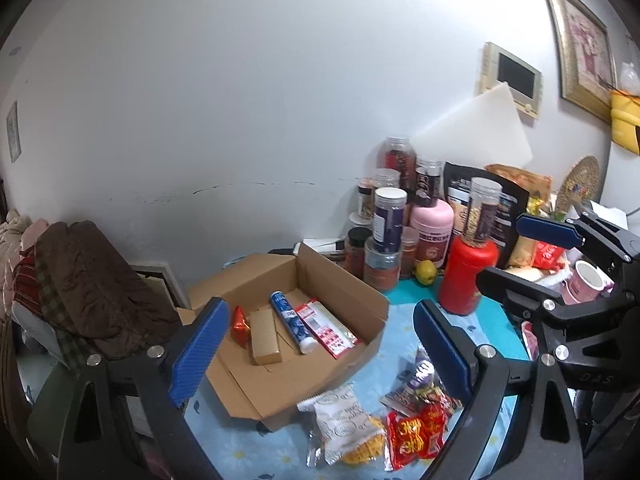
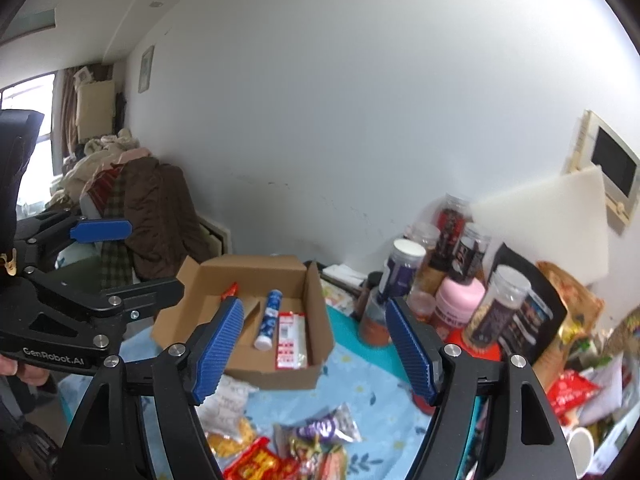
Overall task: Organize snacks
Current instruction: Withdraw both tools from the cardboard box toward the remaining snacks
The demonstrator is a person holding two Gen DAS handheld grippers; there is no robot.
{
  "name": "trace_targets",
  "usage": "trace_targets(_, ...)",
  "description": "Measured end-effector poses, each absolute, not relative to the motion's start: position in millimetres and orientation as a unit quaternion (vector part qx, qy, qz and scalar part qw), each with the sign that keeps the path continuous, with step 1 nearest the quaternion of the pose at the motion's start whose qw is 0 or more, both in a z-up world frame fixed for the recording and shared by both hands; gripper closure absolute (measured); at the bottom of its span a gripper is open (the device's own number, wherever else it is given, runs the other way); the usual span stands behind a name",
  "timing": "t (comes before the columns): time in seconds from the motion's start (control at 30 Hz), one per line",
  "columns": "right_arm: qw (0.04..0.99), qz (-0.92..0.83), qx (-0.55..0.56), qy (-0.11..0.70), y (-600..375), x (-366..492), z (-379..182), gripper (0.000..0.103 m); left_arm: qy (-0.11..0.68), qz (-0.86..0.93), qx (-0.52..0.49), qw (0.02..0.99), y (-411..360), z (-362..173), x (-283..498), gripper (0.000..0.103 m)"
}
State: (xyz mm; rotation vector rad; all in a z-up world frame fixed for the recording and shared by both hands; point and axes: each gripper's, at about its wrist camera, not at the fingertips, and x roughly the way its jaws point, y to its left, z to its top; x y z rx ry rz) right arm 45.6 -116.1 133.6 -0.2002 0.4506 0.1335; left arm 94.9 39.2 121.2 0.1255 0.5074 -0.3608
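An open cardboard box (image 1: pixel 352 364) (image 2: pixel 276 376) sits on the blue floral tablecloth. It holds a blue tube (image 1: pixel 290 320) (image 2: pixel 269 318), a red-and-white packet (image 1: pixel 326 328) (image 2: pixel 291 340), a tan carton (image 1: pixel 265 336) and a red foil snack (image 1: pixel 239 322). Loose snacks lie in front of it: a white packet (image 1: pixel 340 428), a red packet (image 1: pixel 414 432) (image 2: pixel 260 462) and a purple packet (image 1: pixel 424 372) (image 2: pixel 320 428). My left gripper (image 1: pixel 320 352) is open and empty above the box's near side. My right gripper (image 2: pixel 316 348) is open and empty above the table, over the box's right side.
Several jars and bottles stand at the back right, among them a red bottle (image 1: pixel 466 276) and a pink bottle (image 1: pixel 432 234) (image 2: pixel 458 304). A small yellow-green fruit (image 1: pixel 425 271) lies by them. Bags and a mug (image 1: pixel 588 280) crowd the far right. A chair with clothes (image 1: pixel 92 288) stands left.
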Motion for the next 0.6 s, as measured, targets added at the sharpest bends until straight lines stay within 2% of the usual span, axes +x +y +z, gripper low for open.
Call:
trace_targets(0.17,0.968,0.058,-0.100,0.222,-119,22,122,0.026,0.252,-0.190,0.062,0.947,33,109,76,0.008)
trace_targets(0.6,0.965,0.031,-0.070,0.252,-128,-18,72,0.025,0.278,-0.219,0.058,0.934,22,67,51,0.008)
